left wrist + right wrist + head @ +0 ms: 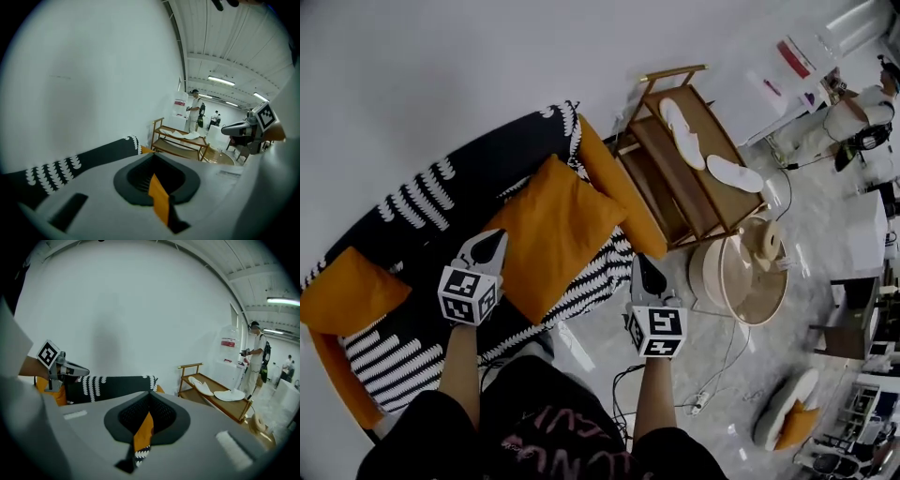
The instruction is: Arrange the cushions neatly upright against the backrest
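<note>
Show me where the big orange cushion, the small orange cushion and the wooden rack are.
big orange cushion point(551, 232): head view, middle of its face.
small orange cushion point(352, 292): head view, centre of its top side.
wooden rack point(719, 139): head view, bare wood of the upper shelf.

My head camera looked steeply down over the left tongs point(490, 242) and right tongs point(643, 265) onto the sofa point(487, 159) beyond. Each tongs camera sat close behind its tips; all shared the wooden rack point(719, 199).
</note>
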The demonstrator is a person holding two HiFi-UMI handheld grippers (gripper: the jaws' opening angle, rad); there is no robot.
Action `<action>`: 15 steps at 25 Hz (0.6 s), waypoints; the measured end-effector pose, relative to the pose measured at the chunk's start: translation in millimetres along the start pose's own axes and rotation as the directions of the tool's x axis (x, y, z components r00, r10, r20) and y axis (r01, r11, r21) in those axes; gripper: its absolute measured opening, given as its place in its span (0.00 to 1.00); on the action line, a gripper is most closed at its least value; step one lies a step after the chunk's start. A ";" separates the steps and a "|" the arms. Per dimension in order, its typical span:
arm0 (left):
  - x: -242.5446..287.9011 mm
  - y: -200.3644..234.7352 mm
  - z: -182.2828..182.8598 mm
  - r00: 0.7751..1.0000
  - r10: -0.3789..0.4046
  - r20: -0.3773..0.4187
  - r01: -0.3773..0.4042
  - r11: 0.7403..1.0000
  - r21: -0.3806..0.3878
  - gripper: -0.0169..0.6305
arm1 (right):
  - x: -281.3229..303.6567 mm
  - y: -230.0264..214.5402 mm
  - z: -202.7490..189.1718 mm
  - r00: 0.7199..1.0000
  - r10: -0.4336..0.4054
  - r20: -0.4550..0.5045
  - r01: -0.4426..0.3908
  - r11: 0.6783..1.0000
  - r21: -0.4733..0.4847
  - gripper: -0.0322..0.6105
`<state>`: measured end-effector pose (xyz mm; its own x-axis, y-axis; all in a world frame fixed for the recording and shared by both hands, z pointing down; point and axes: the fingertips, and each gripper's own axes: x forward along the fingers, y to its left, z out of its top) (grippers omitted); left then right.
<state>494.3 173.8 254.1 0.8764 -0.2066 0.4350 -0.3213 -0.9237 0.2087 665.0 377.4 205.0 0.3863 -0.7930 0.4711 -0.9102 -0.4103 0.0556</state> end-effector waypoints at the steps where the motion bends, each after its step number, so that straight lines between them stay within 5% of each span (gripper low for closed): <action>1: 1.4 5.2 -1.3 1.000 0.008 -0.005 -0.008 1.000 -0.006 0.02 | 6.4 -1.4 -0.1 1.000 0.006 -0.011 -0.006 1.000 -0.003 0.06; 9: 8.2 37.9 -8.1 0.997 0.080 -0.024 -0.081 0.995 -0.050 0.02 | 74.8 6.3 8.5 0.991 0.114 -0.071 -0.118 0.992 -0.054 0.06; 15: 9.2 52.5 -38.6 0.977 0.203 -0.066 -0.210 0.970 -0.122 0.02 | 127.9 10.1 1.7 0.961 0.249 -0.123 -0.262 0.959 -0.107 0.06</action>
<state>471.6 135.8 302.9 0.7675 -0.3681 0.5248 -0.5394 -0.8133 0.2183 705.4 271.2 264.3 0.1265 -0.8086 0.5747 -0.9902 -0.1377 0.0242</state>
